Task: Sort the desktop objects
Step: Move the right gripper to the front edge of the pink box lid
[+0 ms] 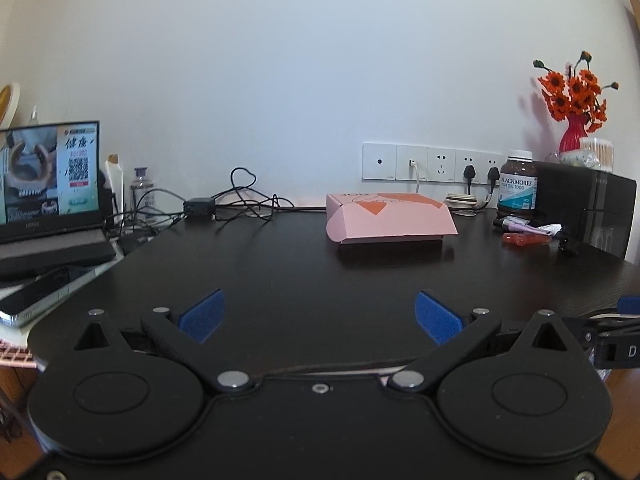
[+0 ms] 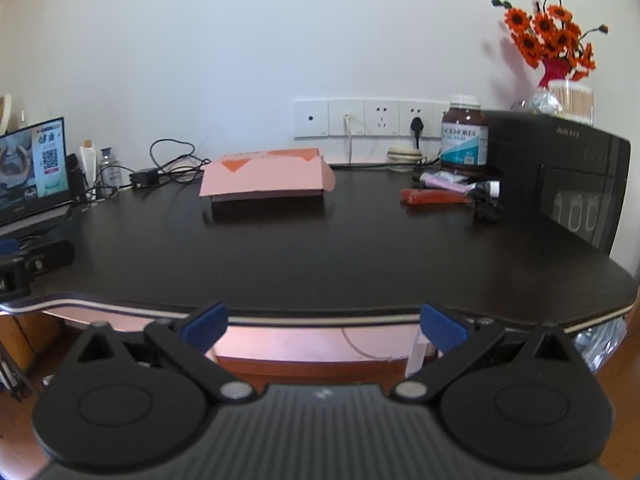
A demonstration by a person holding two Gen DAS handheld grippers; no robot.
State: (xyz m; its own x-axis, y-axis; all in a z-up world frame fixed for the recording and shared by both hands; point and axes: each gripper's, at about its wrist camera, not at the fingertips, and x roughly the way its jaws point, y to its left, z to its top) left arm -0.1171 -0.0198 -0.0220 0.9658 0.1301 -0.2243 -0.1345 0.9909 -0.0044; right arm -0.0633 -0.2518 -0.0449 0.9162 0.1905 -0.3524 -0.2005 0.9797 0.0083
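While both the left gripper (image 1: 320,316) and right gripper (image 2: 324,326) are held spread and empty, sorting is not begun; a reach toward the red clip (image 2: 434,197) right of the pink box (image 2: 266,178) is called for.

We count one pink box (image 1: 390,216), one brown supplement bottle (image 1: 517,185), one red vase (image 1: 572,136) of orange flowers, one laptop (image 1: 50,184), one phone (image 1: 44,292), five wall plates (image 1: 432,162) in a row, two black plugs (image 1: 470,172) seated in them.
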